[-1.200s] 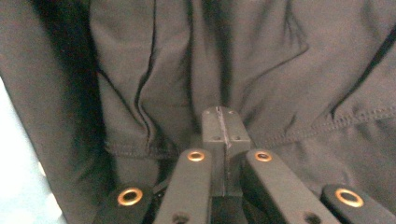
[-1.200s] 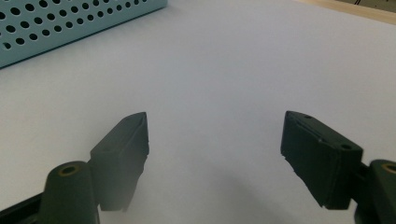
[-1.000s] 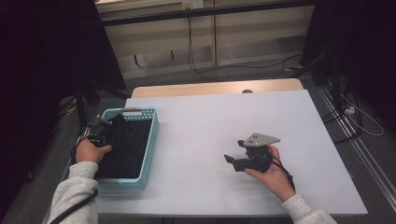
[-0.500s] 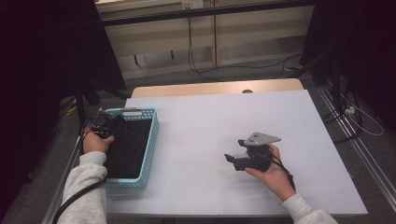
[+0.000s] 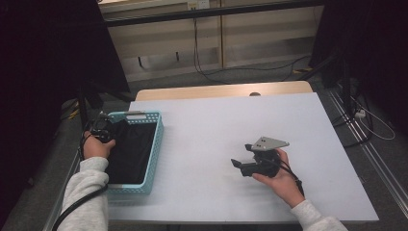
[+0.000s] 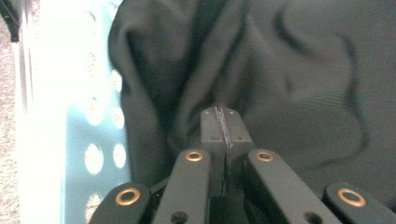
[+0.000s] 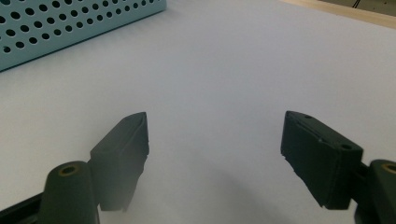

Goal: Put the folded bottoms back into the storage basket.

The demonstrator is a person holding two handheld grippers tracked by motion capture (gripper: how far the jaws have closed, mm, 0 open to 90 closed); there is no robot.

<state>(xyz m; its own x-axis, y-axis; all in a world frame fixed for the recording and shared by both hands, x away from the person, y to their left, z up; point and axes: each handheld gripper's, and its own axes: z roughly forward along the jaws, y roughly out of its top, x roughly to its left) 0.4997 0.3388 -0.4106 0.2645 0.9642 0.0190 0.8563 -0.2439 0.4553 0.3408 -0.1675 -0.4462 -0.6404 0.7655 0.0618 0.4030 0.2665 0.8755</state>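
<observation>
Left tool (image 6: 219, 122), jaws pressed together over the dark cloth (image 6: 299, 79) just beyond, should lift straight up clear of the basket wall (image 6: 100, 154) beside it.

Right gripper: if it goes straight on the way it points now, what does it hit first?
Probably the turquoise perforated basket. The right gripper is open and points across the bare white table; nothing lies between it and the basket wall. Depth is unclear, so it may pass the basket's near corner.
</observation>
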